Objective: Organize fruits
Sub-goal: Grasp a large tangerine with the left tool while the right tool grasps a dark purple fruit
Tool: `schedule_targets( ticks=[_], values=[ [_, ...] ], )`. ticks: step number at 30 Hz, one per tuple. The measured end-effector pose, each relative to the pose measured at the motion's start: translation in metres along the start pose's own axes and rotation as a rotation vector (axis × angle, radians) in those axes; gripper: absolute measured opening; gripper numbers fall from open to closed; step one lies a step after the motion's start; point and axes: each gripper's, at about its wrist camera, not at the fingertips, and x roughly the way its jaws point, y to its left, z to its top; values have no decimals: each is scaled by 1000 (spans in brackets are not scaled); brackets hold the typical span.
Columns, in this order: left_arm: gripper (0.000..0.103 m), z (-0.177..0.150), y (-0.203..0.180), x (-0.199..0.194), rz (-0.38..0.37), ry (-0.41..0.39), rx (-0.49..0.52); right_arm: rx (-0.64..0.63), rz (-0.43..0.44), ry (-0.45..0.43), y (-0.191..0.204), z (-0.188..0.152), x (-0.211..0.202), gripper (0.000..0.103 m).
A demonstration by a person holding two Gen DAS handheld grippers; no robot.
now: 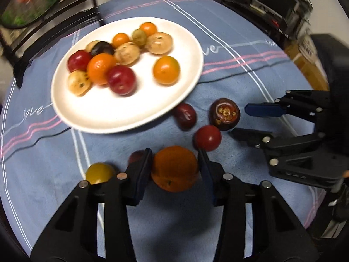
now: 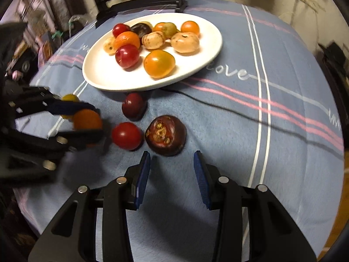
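1. Left gripper (image 1: 175,163) pointed steeply down at the table, its 2 blue pads pinching an orange fruit (image 1: 174,168) from either side.
2. Right gripper (image 2: 172,170) stood spread over bare cloth with nothing between its pads, just short of a dark brown fruit (image 2: 166,135) with a scarred, yellow-flecked face.
3. Loose on the cloth near the grippers: a red round fruit (image 2: 127,135) beside the brown one, a dark red plum-like fruit (image 2: 133,105) close to the plate's edge, a yellow fruit (image 1: 99,173) and a dim reddish fruit (image 1: 136,156) partly hidden behind the left gripper's finger.
4. White oval plate (image 2: 104,74) held roughly 12 small fruits: several orange, 2 red, several tan and speckled, 1 dark purple, 1 greenish. Most were bunched at the far side; 1 orange fruit (image 1: 166,69) sat apart from the cluster.
5. Blue tablecloth (image 2: 229,131) carried white and pink stripes and white script reading "love" (image 2: 231,72).
6. A dark chair (image 2: 139,2) stood behind the table.
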Motion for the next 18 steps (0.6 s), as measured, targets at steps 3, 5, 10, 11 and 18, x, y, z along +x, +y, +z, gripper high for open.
schedule_targets(
  ticks=[3, 5, 10, 11, 18],
  values=[
    [44, -2, 11, -14, -19, -23, -56, -74, -22, 6, 4, 6, 5, 43],
    [44, -4, 18, -24, -17, -42, -91, -99, -8, 16, 6, 11, 10, 44],
    [44, -7, 31, -36, -13, -58, -143, -171, 0, 31, 11, 17, 20, 44],
    [44, -7, 32, -36, -9, -58, -151, -175, 8, 34, 11, 18, 20, 45],
    [44, -9, 29, -37, -9, -56, -167, -145, 31, 26, 10, 16, 13, 43]
  ],
)
